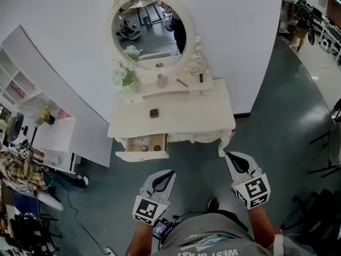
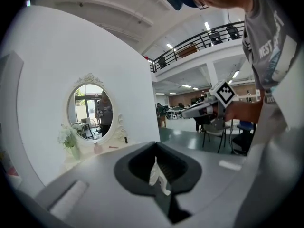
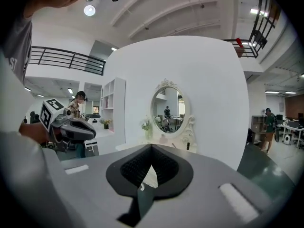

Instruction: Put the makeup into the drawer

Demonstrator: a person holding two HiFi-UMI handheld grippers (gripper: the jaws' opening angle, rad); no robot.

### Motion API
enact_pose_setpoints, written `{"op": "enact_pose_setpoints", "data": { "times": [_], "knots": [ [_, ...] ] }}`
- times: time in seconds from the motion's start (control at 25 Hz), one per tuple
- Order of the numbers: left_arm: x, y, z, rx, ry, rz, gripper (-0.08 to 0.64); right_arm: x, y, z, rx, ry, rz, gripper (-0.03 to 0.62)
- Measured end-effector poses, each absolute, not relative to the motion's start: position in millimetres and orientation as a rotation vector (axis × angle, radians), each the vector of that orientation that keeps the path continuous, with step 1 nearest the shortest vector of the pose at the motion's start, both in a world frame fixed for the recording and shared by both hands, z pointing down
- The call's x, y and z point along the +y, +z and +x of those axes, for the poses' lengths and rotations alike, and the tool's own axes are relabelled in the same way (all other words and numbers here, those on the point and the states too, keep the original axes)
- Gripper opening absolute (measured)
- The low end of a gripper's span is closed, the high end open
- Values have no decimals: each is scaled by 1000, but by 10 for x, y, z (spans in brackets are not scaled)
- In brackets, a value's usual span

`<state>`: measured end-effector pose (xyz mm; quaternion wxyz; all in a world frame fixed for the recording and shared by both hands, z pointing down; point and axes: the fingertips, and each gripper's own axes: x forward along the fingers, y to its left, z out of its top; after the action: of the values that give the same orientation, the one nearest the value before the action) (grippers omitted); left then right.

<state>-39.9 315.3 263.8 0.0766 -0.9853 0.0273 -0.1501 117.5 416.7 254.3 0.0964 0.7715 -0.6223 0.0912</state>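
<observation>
Well, in the head view both my grippers hang over the grey-green floor [image 1: 277,116], short of the white dressing table [image 1: 202,108] and touching nothing. My left gripper [image 1: 167,175] points toward the open drawer [image 1: 136,156] at the table's front left corner. My right gripper [image 1: 230,157] is near the front right corner.

The makeup is spread over the table. A dark compact [image 1: 154,113] lies near the middle of the tabletop. A pink bottle [image 1: 162,81], a thin pencil [image 1: 183,82] and a dark tube [image 1: 201,78] sit on the raised shelf along the back edge, under the oval mirror [image 1: 149,28]. A few small items already lie in the drawer. Flowers [image 1: 123,76] stand at the back left corner, and white shelving [image 1: 32,97] stands off to the left.

Through the left gripper view, my jaws are pressed together with nothing between them. The table sits ahead to the left, with an open hall and a balcony railing [image 2: 204,39] on the right.

Through the right gripper view, those jaws are closed and empty too, the mirror straight ahead against the white wall [image 3: 213,89].
</observation>
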Motion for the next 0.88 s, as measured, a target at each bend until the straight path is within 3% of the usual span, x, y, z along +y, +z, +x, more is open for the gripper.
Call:
{"op": "enact_pose_setpoints", "data": {
  "times": [0.52,0.88],
  "knots": [
    [2745,2574,408,77,-419,-2979,2,3612,2769,1754,-1903,316,2217,2],
    [1895,2630,819,-199,-370,-2929,2,2978,2699,1868,-1714,325,2369,1]
  ]
}}
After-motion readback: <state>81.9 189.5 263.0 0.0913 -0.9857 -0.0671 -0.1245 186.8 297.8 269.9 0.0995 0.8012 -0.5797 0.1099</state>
